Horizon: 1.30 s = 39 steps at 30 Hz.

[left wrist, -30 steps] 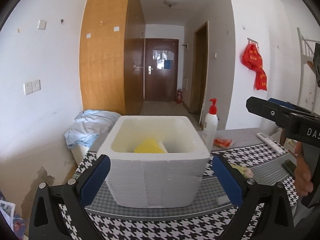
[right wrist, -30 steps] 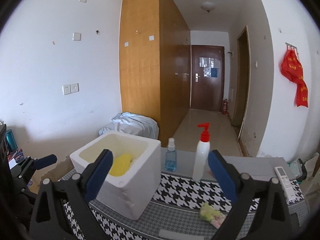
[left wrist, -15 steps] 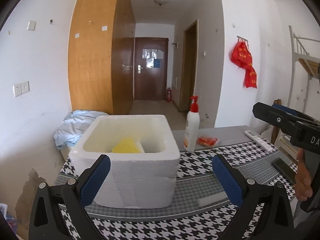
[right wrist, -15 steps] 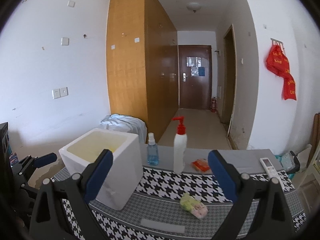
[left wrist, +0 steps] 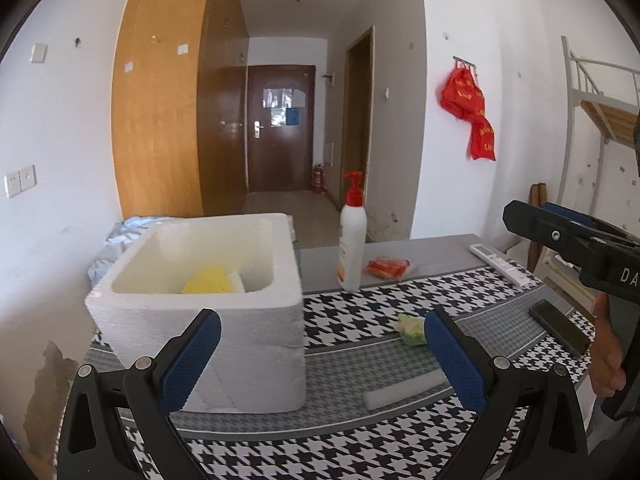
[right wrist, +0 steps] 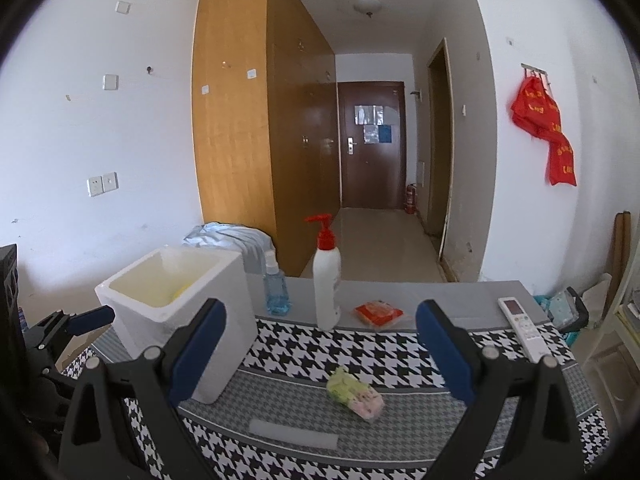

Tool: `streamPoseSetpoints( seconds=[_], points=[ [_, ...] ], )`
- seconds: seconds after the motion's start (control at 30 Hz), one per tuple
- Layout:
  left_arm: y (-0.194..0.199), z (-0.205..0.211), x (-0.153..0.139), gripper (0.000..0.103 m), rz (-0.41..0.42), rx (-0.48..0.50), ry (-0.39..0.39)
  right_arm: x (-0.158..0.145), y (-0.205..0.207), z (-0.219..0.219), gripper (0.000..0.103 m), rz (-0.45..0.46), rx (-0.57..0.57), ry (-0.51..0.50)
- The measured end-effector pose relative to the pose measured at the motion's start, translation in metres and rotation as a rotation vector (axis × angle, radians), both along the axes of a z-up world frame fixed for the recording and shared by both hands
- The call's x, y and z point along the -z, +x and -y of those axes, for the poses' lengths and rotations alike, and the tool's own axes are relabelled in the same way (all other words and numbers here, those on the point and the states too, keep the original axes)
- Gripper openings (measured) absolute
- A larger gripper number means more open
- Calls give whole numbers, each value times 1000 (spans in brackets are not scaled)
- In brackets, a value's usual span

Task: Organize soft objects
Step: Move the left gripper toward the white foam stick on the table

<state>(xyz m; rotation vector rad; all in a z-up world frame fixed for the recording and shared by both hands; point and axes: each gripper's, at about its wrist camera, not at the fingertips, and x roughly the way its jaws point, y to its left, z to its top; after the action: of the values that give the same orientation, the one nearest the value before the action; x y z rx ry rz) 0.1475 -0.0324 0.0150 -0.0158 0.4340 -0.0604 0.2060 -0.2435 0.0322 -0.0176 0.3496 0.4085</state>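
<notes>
1. Right gripper (right wrist: 320, 354): blue-padded fingers (right wrist: 444, 354) spread wide, nothing held; hovering above table.
2. Left gripper (left wrist: 320, 354): also spread wide, empty, beside white foam box (left wrist: 208, 344).
3. Just ahead of right gripper: small green-pink soft crumpled bundle (right wrist: 354, 394) lying loose on black-white houndstooth tablecloth (right wrist: 360, 350); pale foam strip (right wrist: 294, 434) near it.
4. Already in box: yellow soft sponge-like piece (left wrist: 210, 280).
5. Likely left: bundle, strip, maybe orange packet (right wrist: 378, 312). Partway done.
</notes>
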Motion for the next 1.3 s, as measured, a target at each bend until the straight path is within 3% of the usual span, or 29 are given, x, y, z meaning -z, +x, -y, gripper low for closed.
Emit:
streamPoseSetpoints(
  seconds=[1.3],
  points=[
    [37,44,65,102,-192,165,62,53,29,31,98,-147,64,-46]
  ],
)
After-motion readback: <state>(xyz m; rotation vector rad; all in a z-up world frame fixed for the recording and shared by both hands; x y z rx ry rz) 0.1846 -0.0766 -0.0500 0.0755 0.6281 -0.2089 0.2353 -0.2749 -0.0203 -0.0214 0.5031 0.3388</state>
